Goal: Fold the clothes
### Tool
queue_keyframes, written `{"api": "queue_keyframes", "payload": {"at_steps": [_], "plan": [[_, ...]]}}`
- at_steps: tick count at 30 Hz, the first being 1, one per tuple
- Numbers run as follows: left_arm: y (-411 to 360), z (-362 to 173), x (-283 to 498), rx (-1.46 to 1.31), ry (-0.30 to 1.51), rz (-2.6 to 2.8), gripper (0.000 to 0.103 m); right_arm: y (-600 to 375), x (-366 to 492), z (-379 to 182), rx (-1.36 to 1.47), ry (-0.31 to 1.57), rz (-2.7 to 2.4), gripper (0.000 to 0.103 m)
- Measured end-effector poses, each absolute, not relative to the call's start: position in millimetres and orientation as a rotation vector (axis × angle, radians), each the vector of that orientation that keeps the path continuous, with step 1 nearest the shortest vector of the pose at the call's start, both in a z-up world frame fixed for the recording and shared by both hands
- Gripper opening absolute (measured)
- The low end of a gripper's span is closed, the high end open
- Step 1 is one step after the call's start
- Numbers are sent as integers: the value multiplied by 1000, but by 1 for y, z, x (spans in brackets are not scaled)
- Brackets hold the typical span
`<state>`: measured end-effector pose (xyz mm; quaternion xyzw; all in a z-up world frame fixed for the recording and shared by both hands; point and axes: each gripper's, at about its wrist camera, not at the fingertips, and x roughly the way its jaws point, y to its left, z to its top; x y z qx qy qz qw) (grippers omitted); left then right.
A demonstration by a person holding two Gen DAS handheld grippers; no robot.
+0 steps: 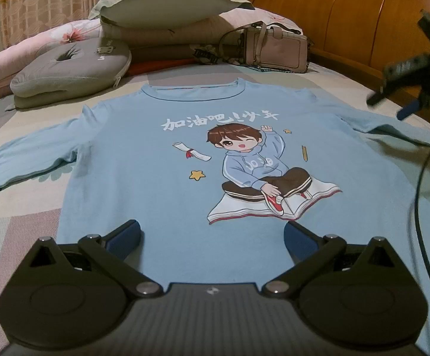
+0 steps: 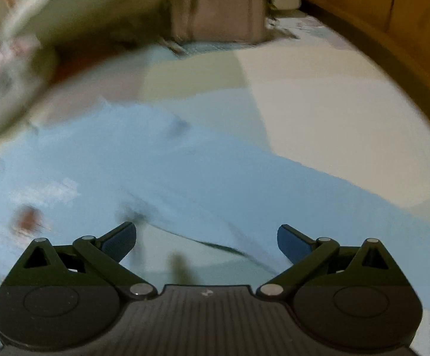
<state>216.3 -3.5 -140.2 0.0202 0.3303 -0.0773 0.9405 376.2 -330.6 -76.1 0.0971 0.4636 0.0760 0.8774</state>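
My left tongs [image 1: 212,235] are matte black: two round hubs flank a ribbed grey centre plate with a small pale emblem. Angled link arms run forward from silver pivot screws to short fingers [image 1: 126,237] faced with dark blue pads. My right tongs [image 2: 206,238] are the same build — black hubs, silver screws, ribbed plate, blue pads. In the left wrist view I see them from outside, blurred, with a thin black cable [image 1: 422,190] hanging below.
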Motion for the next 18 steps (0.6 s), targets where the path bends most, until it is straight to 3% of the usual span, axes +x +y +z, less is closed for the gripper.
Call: {"api": "queue_keyframes", "payload": {"at_steps": [2,9,14,18], "plan": [[-3,-140,216,41,674,-158,102,-330,376,-78,287,959,233,102],[-3,-140,216,41,674,-159,102,-314,387,-92,333,973,335,84],[-3,-140,216,41,674,-159,102,-303,398,-105,330,1000,373,84],[-3,-140,216,41,674,-159,102,-294,407,-114,327,1020,403,90]]}}
